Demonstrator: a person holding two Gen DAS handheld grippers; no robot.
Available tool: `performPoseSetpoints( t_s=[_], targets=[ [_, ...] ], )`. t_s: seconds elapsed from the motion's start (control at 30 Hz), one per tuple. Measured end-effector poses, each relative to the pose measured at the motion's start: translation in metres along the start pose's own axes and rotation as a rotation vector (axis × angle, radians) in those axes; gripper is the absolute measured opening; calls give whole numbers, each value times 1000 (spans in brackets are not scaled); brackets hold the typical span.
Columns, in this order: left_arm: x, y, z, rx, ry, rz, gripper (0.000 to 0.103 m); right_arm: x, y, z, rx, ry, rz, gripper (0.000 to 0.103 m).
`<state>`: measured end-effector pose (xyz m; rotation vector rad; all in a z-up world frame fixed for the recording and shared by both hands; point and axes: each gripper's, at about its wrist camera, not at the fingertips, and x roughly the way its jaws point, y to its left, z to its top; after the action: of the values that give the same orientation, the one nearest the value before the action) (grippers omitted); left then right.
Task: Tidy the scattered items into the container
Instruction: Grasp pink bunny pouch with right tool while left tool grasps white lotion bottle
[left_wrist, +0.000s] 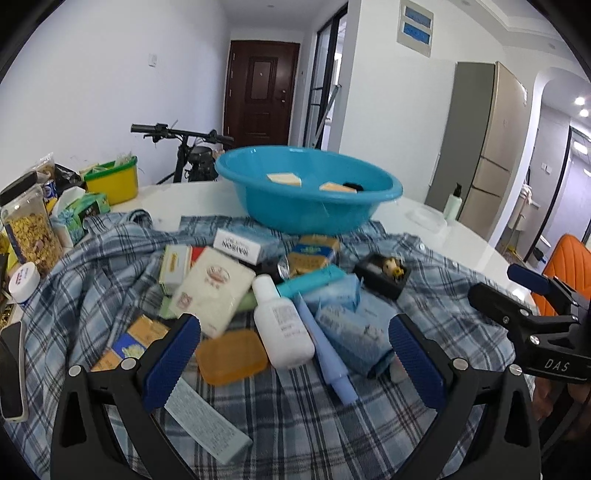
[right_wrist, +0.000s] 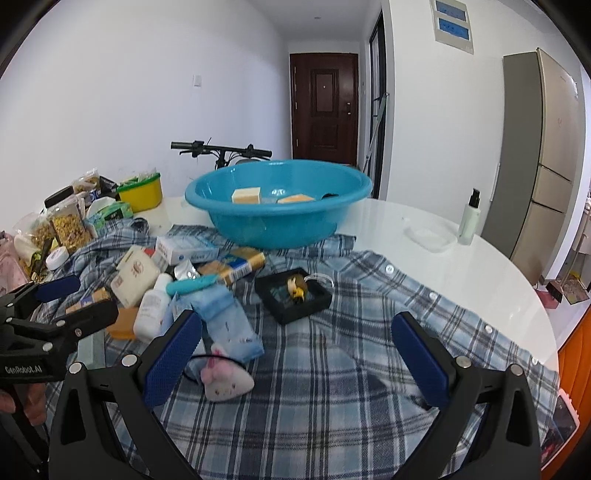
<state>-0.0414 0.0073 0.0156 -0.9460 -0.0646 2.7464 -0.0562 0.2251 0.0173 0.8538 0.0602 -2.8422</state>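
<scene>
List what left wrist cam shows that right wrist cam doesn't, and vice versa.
Left wrist only: the full orange soap bar, a pale blue tube and a phone at the left edge.

Right wrist only: a pink plush toy on the plaid shirt, and more bare white table to the right.

Both: the blue basin holding soap pieces, the white bottle, the black tray with a small figure, the yellow bin, and both grippers, left and right, fingers open and empty.
</scene>
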Motion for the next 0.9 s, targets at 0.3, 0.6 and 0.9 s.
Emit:
performPoseSetpoints(
  t_s=[0.3,0.6,0.9],
  targets=[
    [6,1,-15,-6,42,-11,103,6,8,-17,-14,48,43,100],
    [8,8,-19,-34,59,-19,103,21,19,-29,-28,120,109,93],
    [14,10,-23,-42,80,-20,103,53,27,-38,-43,220,170,82]
  ],
)
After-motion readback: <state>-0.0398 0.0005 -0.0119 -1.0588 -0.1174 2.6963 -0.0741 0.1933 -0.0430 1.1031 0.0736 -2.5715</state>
